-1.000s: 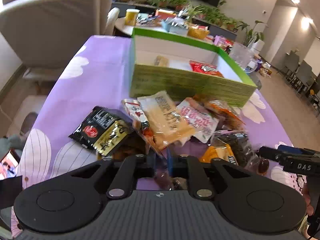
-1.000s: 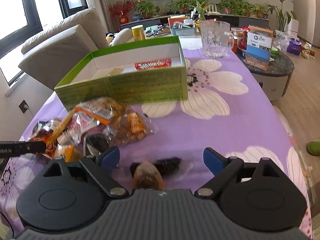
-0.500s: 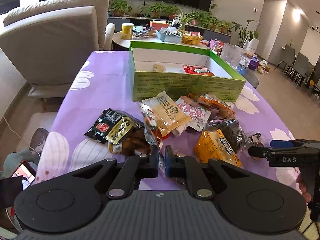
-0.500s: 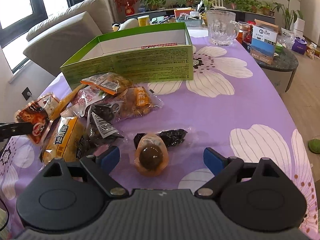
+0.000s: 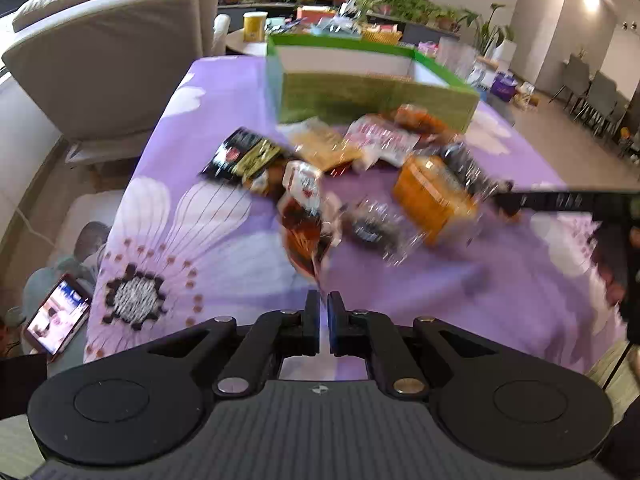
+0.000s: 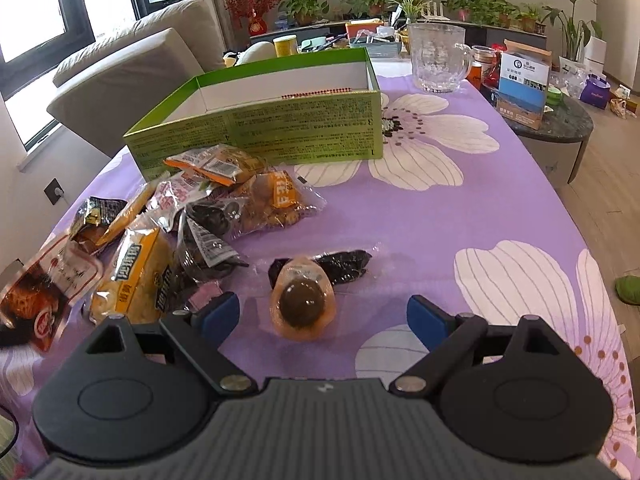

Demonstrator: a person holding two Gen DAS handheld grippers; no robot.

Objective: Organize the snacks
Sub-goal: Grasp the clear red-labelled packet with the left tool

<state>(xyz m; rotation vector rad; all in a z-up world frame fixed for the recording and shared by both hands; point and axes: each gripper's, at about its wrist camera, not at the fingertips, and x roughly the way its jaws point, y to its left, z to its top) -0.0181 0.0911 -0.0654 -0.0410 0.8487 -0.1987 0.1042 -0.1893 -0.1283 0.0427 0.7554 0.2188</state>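
Barely begun | left tongs [image 5: 323, 322] clenched on red snack packet [image 5: 306, 232] | right tongs [image 6: 324, 320] released around braised egg pouch [image 6: 302, 300] | green box [image 6: 304, 120] ahead near-empty, snack pile [image 6: 192, 216] left.

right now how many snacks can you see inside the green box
1: a red packet, only its top edge showing above the front wall of the green box, right of middle. That wall hides the box floor, so more may lie inside.
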